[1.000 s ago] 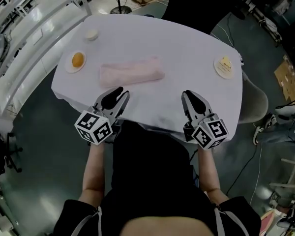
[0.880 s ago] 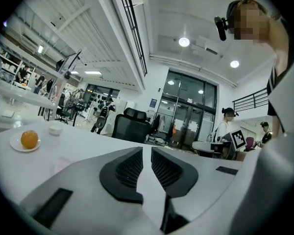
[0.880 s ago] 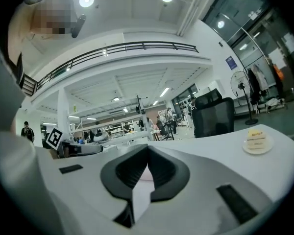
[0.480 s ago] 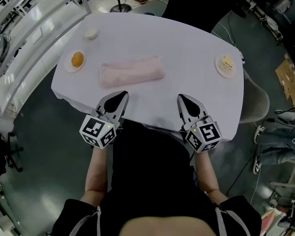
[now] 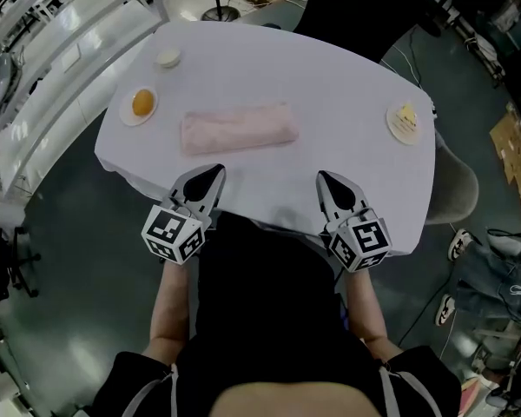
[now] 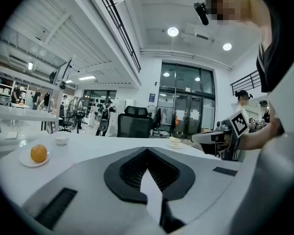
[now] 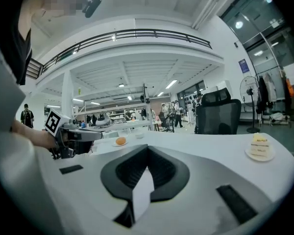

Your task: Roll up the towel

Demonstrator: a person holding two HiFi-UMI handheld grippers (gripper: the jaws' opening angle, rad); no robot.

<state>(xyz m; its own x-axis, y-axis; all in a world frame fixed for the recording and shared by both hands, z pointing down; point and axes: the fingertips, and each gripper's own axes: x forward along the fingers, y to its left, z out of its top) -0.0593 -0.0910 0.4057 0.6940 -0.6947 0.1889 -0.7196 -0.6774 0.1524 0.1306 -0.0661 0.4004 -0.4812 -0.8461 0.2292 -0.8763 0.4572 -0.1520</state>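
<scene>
The pink towel (image 5: 239, 130) lies rolled into a long bundle on the white-covered table (image 5: 330, 85), left of its middle. My left gripper (image 5: 215, 173) sits at the table's near edge, just in front of the roll's left part, shut and empty. Over the near edge further right, my right gripper (image 5: 323, 177) is shut as well, with nothing in it. In the left gripper view the left gripper (image 6: 147, 152) has its jaws together, and they hide the towel. The right gripper (image 7: 147, 150) shows the same in its own view.
An orange on a plate (image 5: 142, 104) and a small bowl (image 5: 168, 58) stand at the table's left, a cake slice on a plate (image 5: 405, 120) at its right edge. A grey chair (image 5: 451, 185) is beside the table on the right. White benches run along the left.
The left jaws, slightly apart a second ago, have come together. The right gripper's jaws have closed too, and it shifted a little to the left.
</scene>
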